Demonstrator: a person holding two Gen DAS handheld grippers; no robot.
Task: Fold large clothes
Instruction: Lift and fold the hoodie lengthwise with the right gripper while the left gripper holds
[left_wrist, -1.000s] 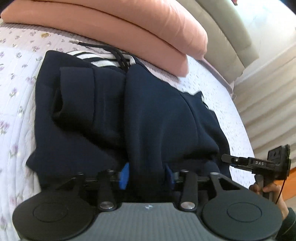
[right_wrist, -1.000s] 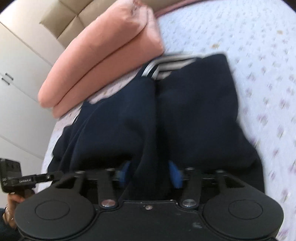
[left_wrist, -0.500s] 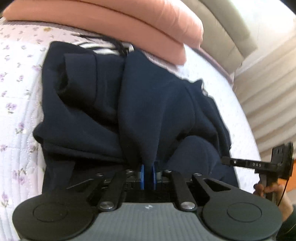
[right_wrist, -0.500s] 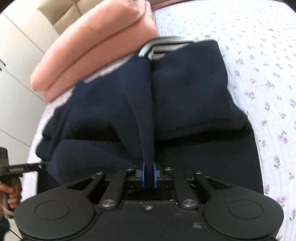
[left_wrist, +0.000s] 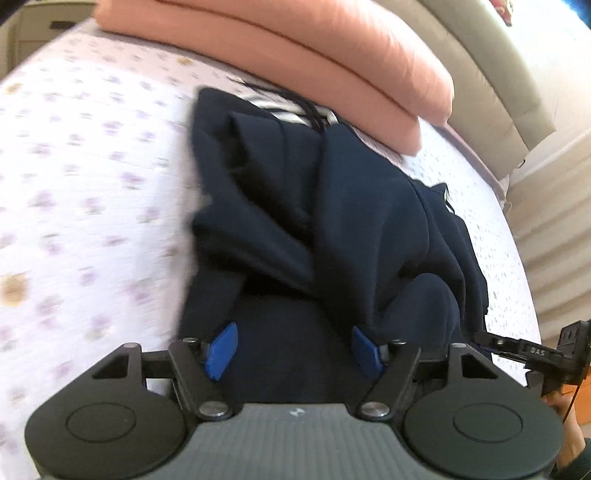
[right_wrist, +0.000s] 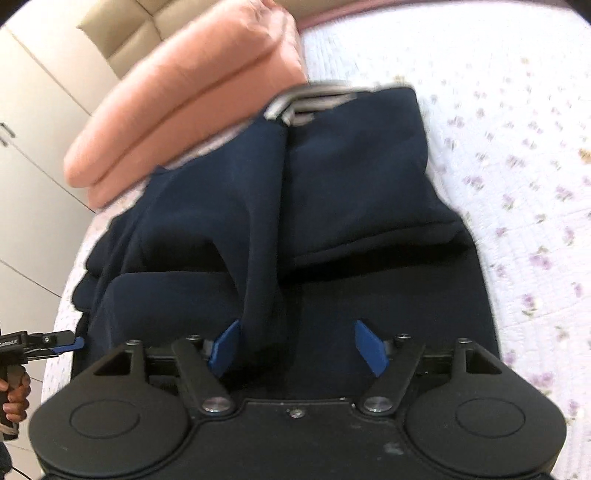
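A navy garment (left_wrist: 332, 221) with a striped waistband (left_wrist: 291, 114) and a dark drawstring lies folded and rumpled on the floral bedspread (left_wrist: 92, 166). My left gripper (left_wrist: 293, 349) is over its near edge. Its jaws are opening, and dark cloth lies loose between the blue pads (left_wrist: 221, 349). In the right wrist view the same garment (right_wrist: 351, 192) fills the middle. My right gripper (right_wrist: 298, 347) is opening too. A raised ridge of cloth runs down beside its left pad (right_wrist: 225, 347) without being pinched. Each gripper shows at the edge of the other's view: the right gripper (left_wrist: 532, 350) and the left gripper (right_wrist: 48, 343).
A stack of pink pillows (left_wrist: 314, 62) (right_wrist: 192, 99) lies just beyond the waistband, against a beige padded headboard (left_wrist: 480, 74). White cupboard doors (right_wrist: 29, 110) stand past the bed's edge. A person's hand (right_wrist: 14, 398) holds the left gripper's handle. Bare bedspread (right_wrist: 517, 184) lies on the garment's outer sides.
Half a second ago both grippers were pinched shut on a fold of the navy cloth. Now both sets of jaws stand wide and the cloth has dropped free. Both views have shifted sideways.
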